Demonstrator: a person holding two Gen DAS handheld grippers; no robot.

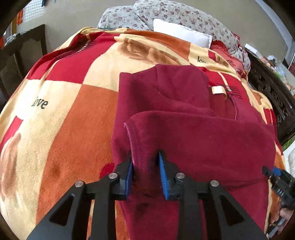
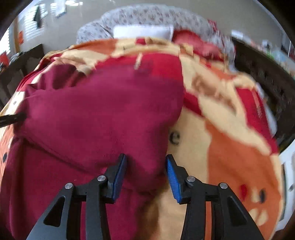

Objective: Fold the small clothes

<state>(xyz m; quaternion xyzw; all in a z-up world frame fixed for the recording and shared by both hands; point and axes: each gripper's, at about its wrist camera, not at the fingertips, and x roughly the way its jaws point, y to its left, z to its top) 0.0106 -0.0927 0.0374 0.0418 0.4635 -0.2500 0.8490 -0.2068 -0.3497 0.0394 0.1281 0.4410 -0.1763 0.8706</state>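
A maroon fleece hooded garment (image 1: 184, 114) lies on a checked blanket (image 1: 64, 103), its hood toward the pillows and its lower part folded up over the body. My left gripper (image 1: 145, 157) straddles the folded hem near its left corner, blue pads either side of the cloth with a gap between them. My right gripper (image 2: 146, 159) straddles the fold's right corner of the same garment (image 2: 103, 110), jaws apart; this view is blurred. The right gripper also shows at the right edge of the left wrist view (image 1: 276, 175).
Floral pillows (image 1: 166, 16) and a white pillow (image 1: 182, 33) lie at the bed's head. A dark carved wooden bed frame (image 1: 271, 92) runs along the right. A dark table (image 1: 24, 46) stands at the left.
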